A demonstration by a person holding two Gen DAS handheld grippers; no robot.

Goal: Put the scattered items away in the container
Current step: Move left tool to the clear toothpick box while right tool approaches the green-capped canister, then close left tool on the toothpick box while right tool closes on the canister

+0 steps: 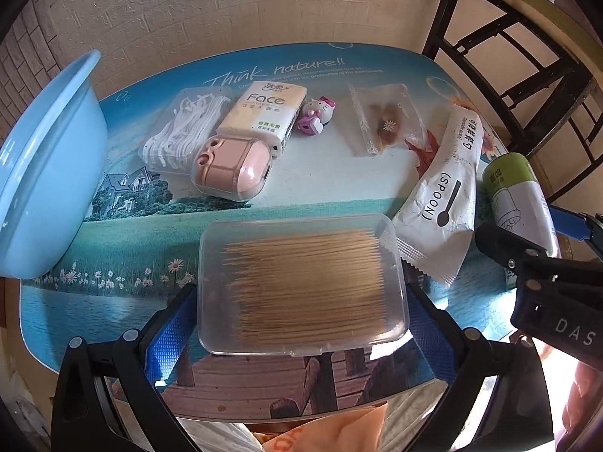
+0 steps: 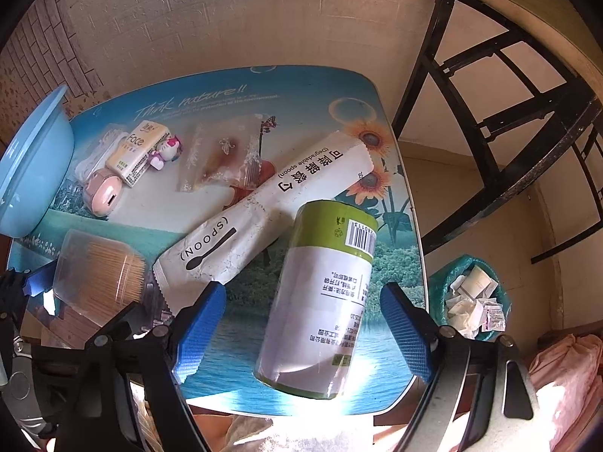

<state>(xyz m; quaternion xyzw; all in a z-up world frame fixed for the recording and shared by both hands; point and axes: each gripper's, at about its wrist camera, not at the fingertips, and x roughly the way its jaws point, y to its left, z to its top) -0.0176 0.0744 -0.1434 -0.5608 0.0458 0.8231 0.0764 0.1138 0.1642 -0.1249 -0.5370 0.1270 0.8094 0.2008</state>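
- Left gripper [image 1: 301, 324]: black frame, blue textured pads, silver screw heads.
- Right gripper [image 2: 303, 324]: same build; white "DAS" lettering on body.

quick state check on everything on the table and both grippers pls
toothpick box: lid closed, flat, between the left gripper's fingers
green-capped can: on its side, between the right gripper's fingers
spoon packet: sealed, flat
tissue pack: sealed, flat
pink case: closed
floss pick box: closed
blue basin: no items visible inside
left gripper: open
right gripper: open
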